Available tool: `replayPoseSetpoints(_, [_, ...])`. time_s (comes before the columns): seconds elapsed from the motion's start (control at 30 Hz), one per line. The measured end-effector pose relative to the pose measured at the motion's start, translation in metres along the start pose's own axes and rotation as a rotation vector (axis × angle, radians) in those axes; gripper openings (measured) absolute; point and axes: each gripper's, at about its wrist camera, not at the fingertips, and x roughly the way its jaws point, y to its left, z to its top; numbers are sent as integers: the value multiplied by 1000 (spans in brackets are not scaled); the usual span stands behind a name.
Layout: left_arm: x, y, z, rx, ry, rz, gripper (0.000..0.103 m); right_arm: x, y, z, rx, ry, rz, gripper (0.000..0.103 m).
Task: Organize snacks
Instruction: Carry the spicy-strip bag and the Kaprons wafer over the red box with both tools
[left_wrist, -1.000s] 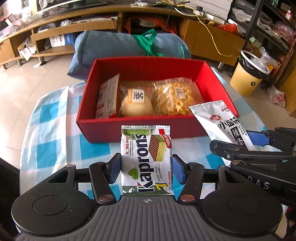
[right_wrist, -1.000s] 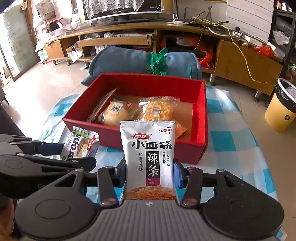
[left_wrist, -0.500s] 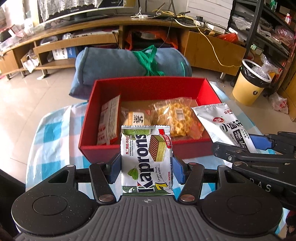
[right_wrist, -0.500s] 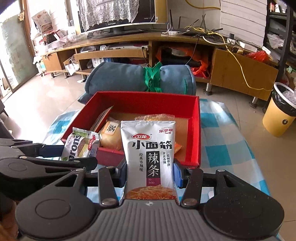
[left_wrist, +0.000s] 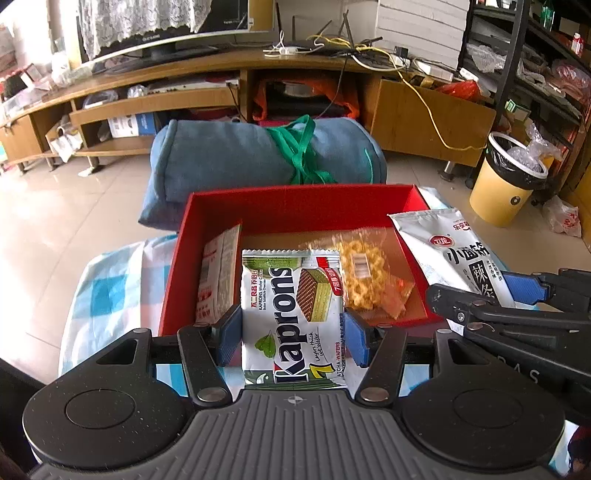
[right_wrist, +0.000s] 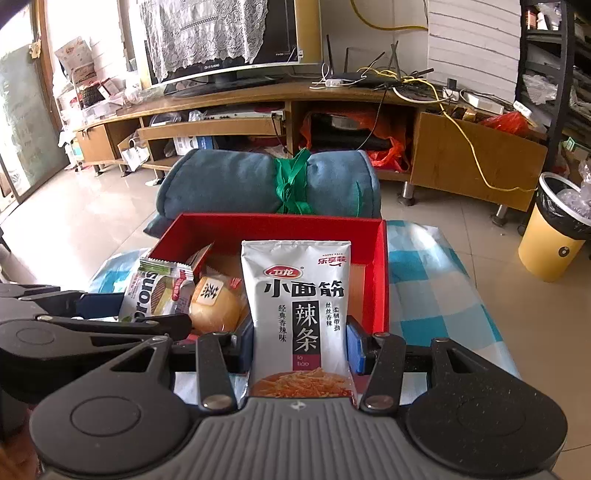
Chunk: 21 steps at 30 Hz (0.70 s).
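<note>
Both claws loaded, both packs over the near side of the box, neither released.

Left claw (left_wrist: 291, 339): clamped on the wafer pack (left_wrist: 293, 317), blue pads pressed on both its side edges, pack upright and face-on to the camera. It sits in front of the red box (left_wrist: 295, 201), low over the near wall, about mid-width.

Right claw (right_wrist: 299, 345): clamped on the latiao bag (right_wrist: 297, 314), also upright, pads on both side edges. Bag is over the box's near-right corner, just inside the right wall as far as I can judge.

Already in the box: a carton (left_wrist: 218, 273) leaning against the left wall, a bun (right_wrist: 214, 308) in clear wrap near the middle, a clear bag of yellow snacks (left_wrist: 364, 277) right of centre. Three placed, two in hand.

The two claws are close side by side; the wafer pack and latiao bag are near each other but apart.

Box is on the checked cloth (right_wrist: 436, 288) covering the worktop, back wall toward the far edge; rolled blue blanket (left_wrist: 258, 158) behind it.

No loose snacks visible on the cloth, so my estimate: these two are the last. Left to do: lower each into free floor space and let go. Free space looks best at the right and back. Near done.
</note>
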Motion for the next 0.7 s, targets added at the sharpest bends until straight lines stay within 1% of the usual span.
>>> replayPoseSetpoints(0.13, [1,-3,7,14,-23,17,64,2,-1,6,2,-15,-8,44])
replayPoseSetpoints(0.4, [9,-5,20,12,-34,28,63,11,-5,19,5,-29,-25,44])
replayPoseSetpoints(0.7, [25,-8,32,23,-27,50,63,30,-10,30,8,-16,-44,44])
